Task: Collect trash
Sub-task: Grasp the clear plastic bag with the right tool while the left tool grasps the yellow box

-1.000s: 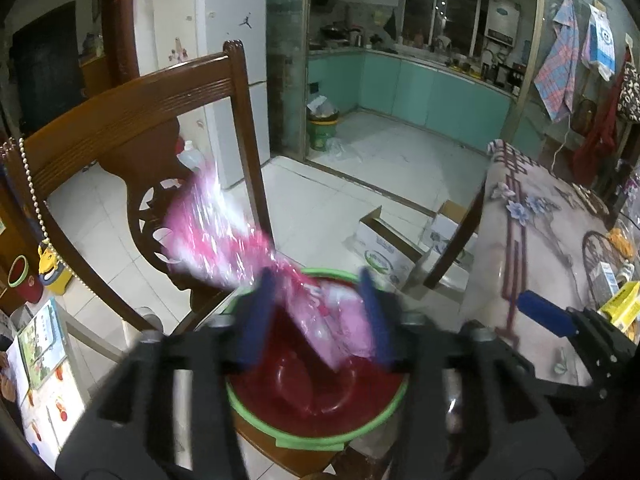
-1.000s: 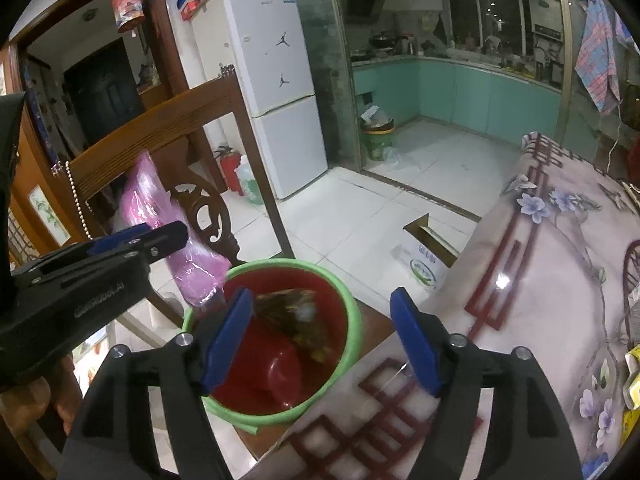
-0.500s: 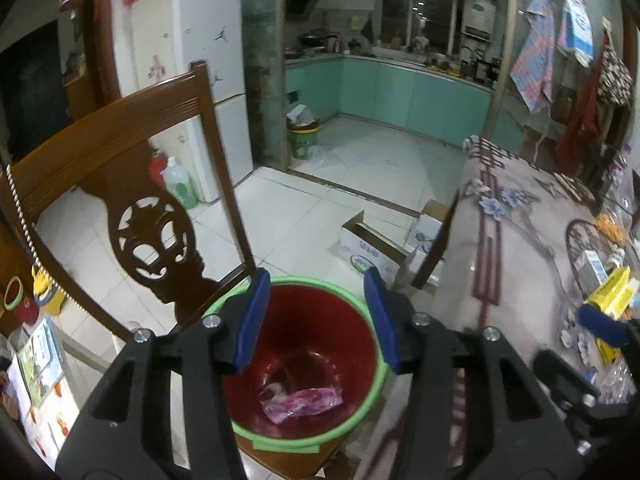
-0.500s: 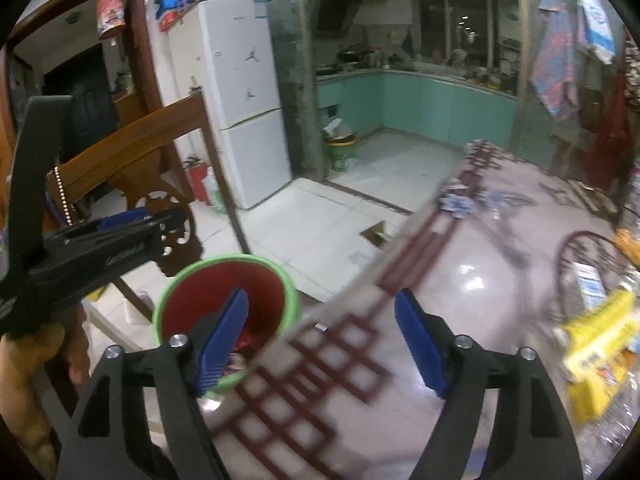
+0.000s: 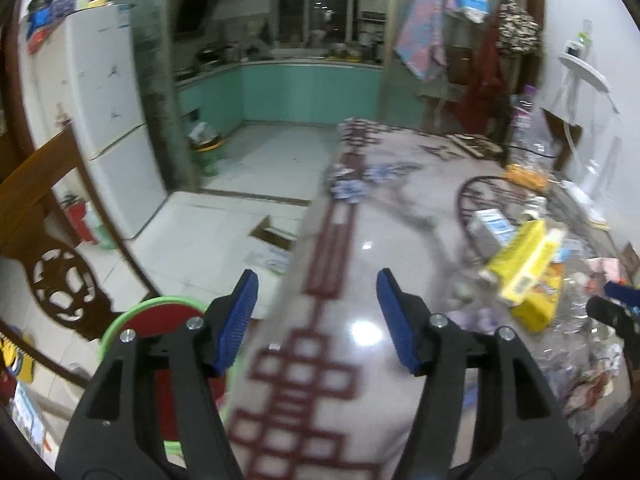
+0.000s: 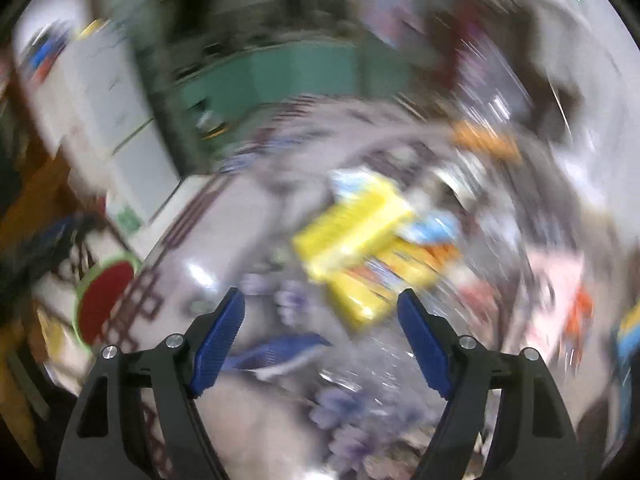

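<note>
No lettering can be read in either view. The white fridge [image 5: 108, 120] at nine o'clock in the left wrist view bears small dark stickers, figures too small to make out. The yellow box [image 5: 520, 264] on the bench [image 5: 360, 280] at three o'clock and the cardboard carton [image 5: 272, 240] on the floor carry print that blurs to nothing. The right wrist view is smeared all over.

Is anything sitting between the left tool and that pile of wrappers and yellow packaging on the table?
Nothing visible does. The left tool, its jaws opening with nothing between them, looks over bare patterned tablecloth, and the yellow packaging lies beyond it to the right. The right tool is already at that pile's far edge.
</note>
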Demonstrator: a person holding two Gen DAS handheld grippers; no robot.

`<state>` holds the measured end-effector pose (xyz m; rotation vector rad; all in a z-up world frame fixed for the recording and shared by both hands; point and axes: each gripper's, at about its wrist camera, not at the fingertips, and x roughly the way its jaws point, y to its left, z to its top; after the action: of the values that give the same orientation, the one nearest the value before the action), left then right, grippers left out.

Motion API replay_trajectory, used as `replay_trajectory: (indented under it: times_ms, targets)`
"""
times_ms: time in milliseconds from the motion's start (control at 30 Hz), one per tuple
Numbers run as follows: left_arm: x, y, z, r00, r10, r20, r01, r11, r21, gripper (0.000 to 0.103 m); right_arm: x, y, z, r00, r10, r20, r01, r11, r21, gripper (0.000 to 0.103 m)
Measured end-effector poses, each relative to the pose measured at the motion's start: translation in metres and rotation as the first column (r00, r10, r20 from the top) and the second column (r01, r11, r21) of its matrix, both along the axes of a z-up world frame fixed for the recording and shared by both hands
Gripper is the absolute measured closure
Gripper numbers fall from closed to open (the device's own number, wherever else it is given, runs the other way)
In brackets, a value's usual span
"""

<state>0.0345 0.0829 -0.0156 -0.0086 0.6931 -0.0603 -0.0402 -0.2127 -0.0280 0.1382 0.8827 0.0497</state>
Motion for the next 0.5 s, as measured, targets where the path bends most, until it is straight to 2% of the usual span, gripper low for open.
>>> replay_trajectory:
  times_ms: [33,133,233,333,433,467,500]
  targets:
    - [0.002,-0.011,0.000,1.000,-0.020,-0.003,0.020,1.000,-0.010,0.043,-0.002,-0.024,-0.007,0.998,-0.058,-0.035,0.060,0.995,0.082,0.027]
    - [0.004,-0.034,0.000,0.997,-0.075,-0.018,0.074,0.997,-0.034,0.043,-0.004,-0.058,-0.025,0.984,-0.147,-0.100,0.163,0.969,0.183,0.027]
    - [0.002,-0.058,-0.002,0.990,-0.140,-0.031,0.139,0.989,-0.046,0.037,-0.001,-0.067,-0.042,0.977,-0.147,-0.152,0.178,0.960,0.216,0.027]
    - [-0.001,-0.077,-0.007,0.981,-0.188,-0.038,0.188,0.982,0.000,0.037,0.006,-0.069,-0.059,0.969,-0.145,-0.199,0.191,0.952,0.241,0.027]
    - [0.006,-0.096,-0.015,0.970,-0.228,-0.079,0.231,0.973,0.027,0.036,0.013,-0.077,-0.079,0.953,-0.154,-0.259,0.233,0.923,0.308,0.027]
    - [0.009,-0.104,-0.017,0.965,-0.246,-0.092,0.250,0.968,0.028,0.036,0.015,-0.079,-0.084,0.950,-0.158,-0.271,0.244,0.915,0.322,0.028]
    - [0.012,-0.111,-0.019,0.960,-0.263,-0.097,0.267,0.963,0.030,0.035,0.017,-0.082,-0.087,0.947,-0.163,-0.275,0.253,0.909,0.331,0.033]
